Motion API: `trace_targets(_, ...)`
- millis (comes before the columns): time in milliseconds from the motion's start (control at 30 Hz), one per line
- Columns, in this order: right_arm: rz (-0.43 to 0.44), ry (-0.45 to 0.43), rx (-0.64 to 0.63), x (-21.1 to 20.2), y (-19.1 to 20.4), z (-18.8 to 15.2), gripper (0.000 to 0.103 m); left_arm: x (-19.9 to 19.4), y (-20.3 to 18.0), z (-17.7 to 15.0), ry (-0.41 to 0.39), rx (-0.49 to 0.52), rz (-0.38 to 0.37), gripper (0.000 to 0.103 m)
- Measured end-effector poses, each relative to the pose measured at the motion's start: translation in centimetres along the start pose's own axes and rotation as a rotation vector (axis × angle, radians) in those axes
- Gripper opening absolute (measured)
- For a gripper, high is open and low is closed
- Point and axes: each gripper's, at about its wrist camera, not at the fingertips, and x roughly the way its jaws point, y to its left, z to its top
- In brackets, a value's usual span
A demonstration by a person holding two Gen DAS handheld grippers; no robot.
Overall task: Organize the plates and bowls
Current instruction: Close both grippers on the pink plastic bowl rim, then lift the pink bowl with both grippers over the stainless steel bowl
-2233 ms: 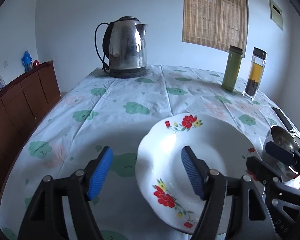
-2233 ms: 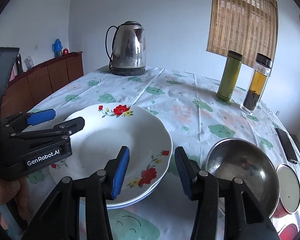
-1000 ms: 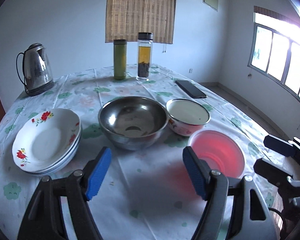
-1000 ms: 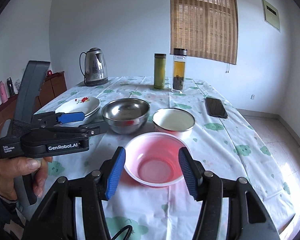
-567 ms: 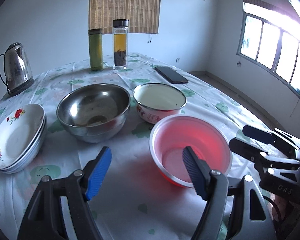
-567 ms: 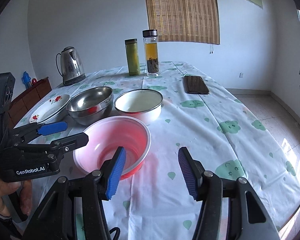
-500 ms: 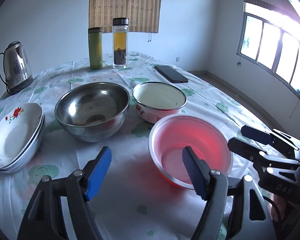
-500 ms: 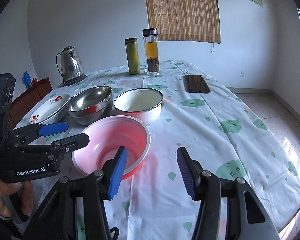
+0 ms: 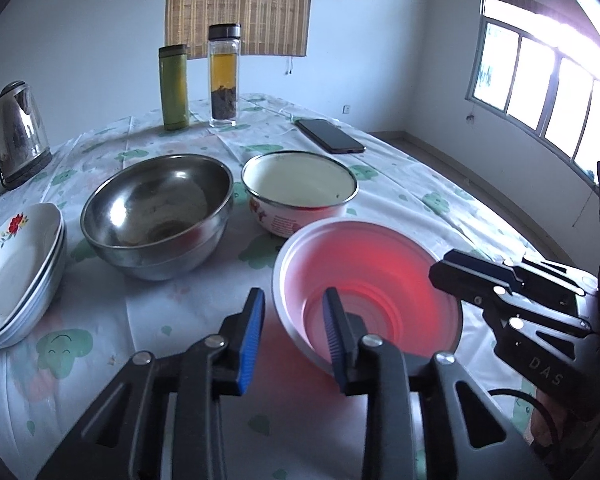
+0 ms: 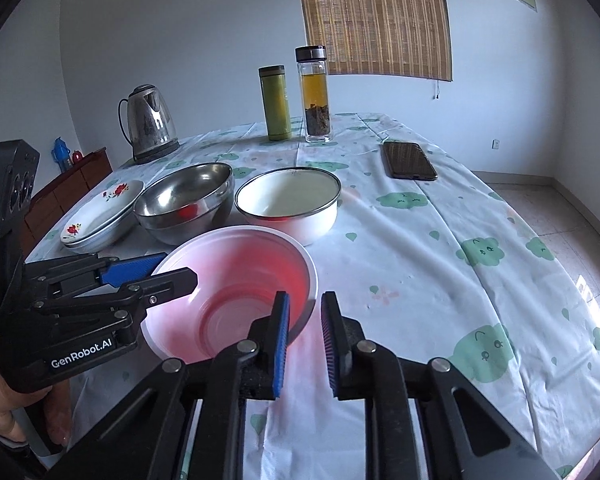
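Note:
A translucent pink bowl (image 9: 380,272) (image 10: 240,264) stands nearest on the flowered tablecloth. My left gripper (image 9: 294,320) (image 10: 176,266) straddles its left rim, one finger inside and one outside. Its jaws are closing, and a gap still shows beside the rim. My right gripper (image 10: 305,320) (image 9: 440,266) straddles the right rim the same way, also closing, its pads not visibly pressing. Behind the pink bowl stand a steel bowl (image 9: 156,208) and a white enamel bowl (image 9: 300,184). A stack of flowered plates (image 9: 12,272) lies at the left.
A kettle (image 9: 16,136), a green flask (image 9: 174,88) and a glass tea bottle (image 9: 223,76) stand at the far side. A phone (image 9: 330,136) lies beyond the enamel bowl. The tablecloth (image 10: 480,280) drops off at the right. A hand (image 10: 4,400) holds the left gripper.
Both grippers swung from the plates to the pink bowl and sank toward it. In the last half second both pairs of jaws narrowed sharply around its opposite rims.

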Motion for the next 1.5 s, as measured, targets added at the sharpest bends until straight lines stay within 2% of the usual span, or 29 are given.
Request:
trace_targets(200, -0.008, -0.011, -0.001, 0.0, 0.1, 0.2, 0.012, 0.1, 0.2, 0.1, 0.001, -0.014, -0.004, 0.017)
trace_targets(400, -0.002, -0.024, -0.008, -0.4, 0.8, 0.7, 0.011, -0.8, 0.7, 0.4, -0.026, -0.029, 0.007, 0.017)
trace_targets(900, 0.068, -0.118, -0.08, -1.7, 4.9, 6.0, 0.011, -5.1, 4.9, 3.0, -0.111, -0.098, 0.064, 0.017)
trace_targets(1200, 0.11, -0.135, -0.121, -0.2, 7.1, 8.6, 0.011, -5.6, 8.1, 4.6, -0.138, -0.138, 0.1, 0.017)
trace_targets(1500, 0.155, -0.109, -0.111, 3.0, 7.6, 10.4, 0.011, -4.7, 10.4, 6.1, -0.141, -0.171, 0.126, 0.017)
